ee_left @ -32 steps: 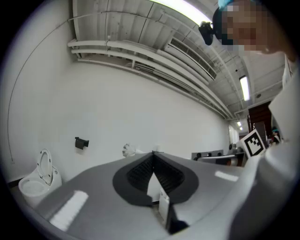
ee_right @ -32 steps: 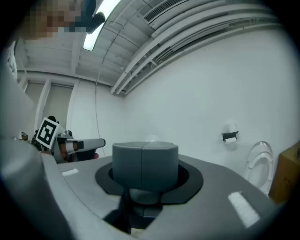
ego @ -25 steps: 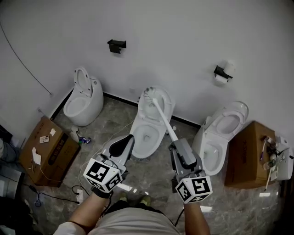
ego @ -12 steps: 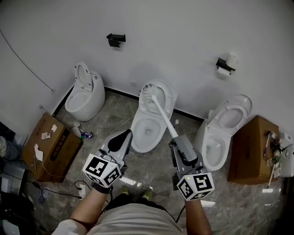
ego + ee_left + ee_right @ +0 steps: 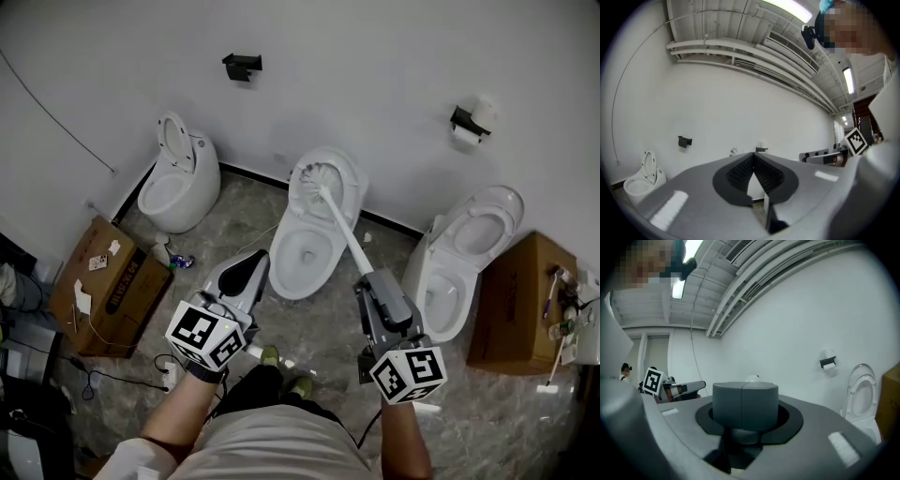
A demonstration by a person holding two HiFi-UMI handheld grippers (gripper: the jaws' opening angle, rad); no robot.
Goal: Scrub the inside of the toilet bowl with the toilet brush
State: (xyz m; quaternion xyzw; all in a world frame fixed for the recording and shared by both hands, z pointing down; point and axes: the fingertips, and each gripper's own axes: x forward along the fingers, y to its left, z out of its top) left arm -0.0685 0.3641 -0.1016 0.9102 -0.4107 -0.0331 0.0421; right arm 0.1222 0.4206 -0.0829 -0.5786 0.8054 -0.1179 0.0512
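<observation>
The toilet brush [image 5: 339,223] is being held by its white handle in the right claw [image 5: 367,281]; the handle is slanting up and to the left from the claw across the toilet bowl [image 5: 281,248] of the middle toilet; the bristle head is lying up at the raised lid [image 5: 347,180] behind the bowl's opening, and whether it is touching the lid cannot be told. In the right gripper view the right claw [image 5: 745,401] is showing its two jaws pressed together, seam to seam, and the handle itself is hidden behind them; the head view is showing the handle running straight into those jaws. The left claw [image 5: 253,267] is hanging in the air to the left of the bowl, over the marbled floor [image 5: 323,342]; in the left gripper view the left claw [image 5: 753,159] is showing its tips meeting, with nothing between them. Two more toilets are standing along the white wall [image 5: 375,75]; the left toilet [image 5: 173,192] is sitting near a cardboard box [image 5: 108,298], and the right toilet [image 5: 459,267] is standing just beside the middle one, its lid raised too.
</observation>
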